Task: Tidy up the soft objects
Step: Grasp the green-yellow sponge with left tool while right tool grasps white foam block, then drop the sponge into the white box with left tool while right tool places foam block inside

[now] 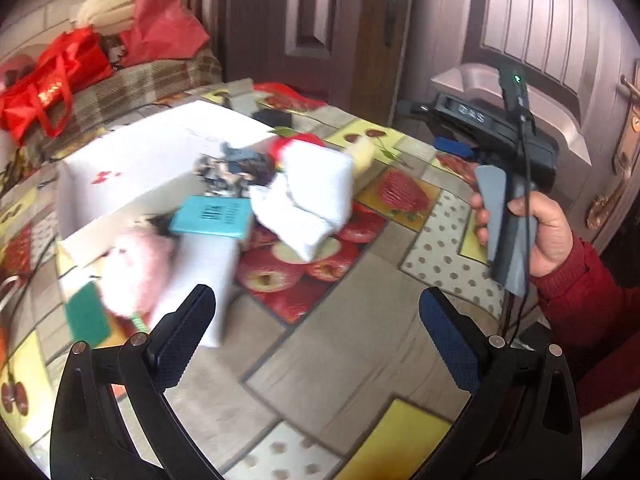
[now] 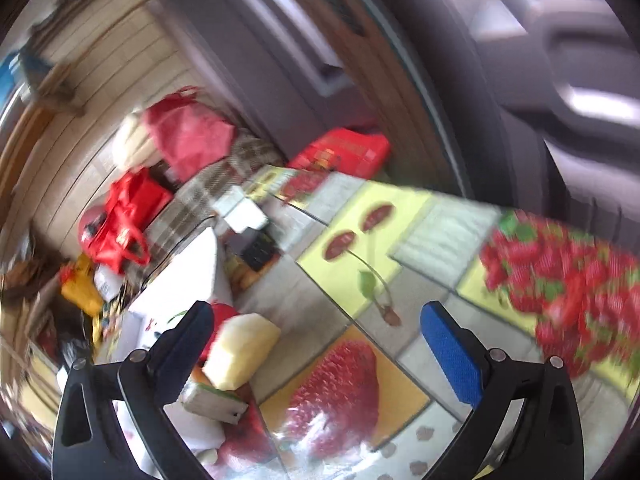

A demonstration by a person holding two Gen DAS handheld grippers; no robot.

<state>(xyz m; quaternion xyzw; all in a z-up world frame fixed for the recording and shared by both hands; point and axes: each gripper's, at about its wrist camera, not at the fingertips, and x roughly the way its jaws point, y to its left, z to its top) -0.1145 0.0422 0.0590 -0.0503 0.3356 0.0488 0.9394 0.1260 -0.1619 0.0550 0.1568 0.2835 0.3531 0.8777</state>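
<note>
Soft things lie on the fruit-print tablecloth (image 1: 360, 320) in the left wrist view: a folded white towel (image 1: 312, 196), a pink plush toy (image 1: 136, 268), a dark patterned cloth (image 1: 232, 168) and a pale yellow sponge (image 1: 362, 152). They lie beside an open white box (image 1: 132, 168). My left gripper (image 1: 316, 336) is open and empty, above the table in front of them. My right gripper (image 2: 316, 352) is open and empty; its body shows held in a hand (image 1: 512, 148) at the right. The yellow sponge (image 2: 244, 348) lies by its left finger.
A teal booklet (image 1: 212, 216) and a green pad (image 1: 86, 316) lie by the box. Red bags (image 1: 52, 76) sit on a checked sofa behind the table. Brown doors (image 1: 320, 20) stand at the back. A red crate (image 2: 340, 152) is beyond the table edge.
</note>
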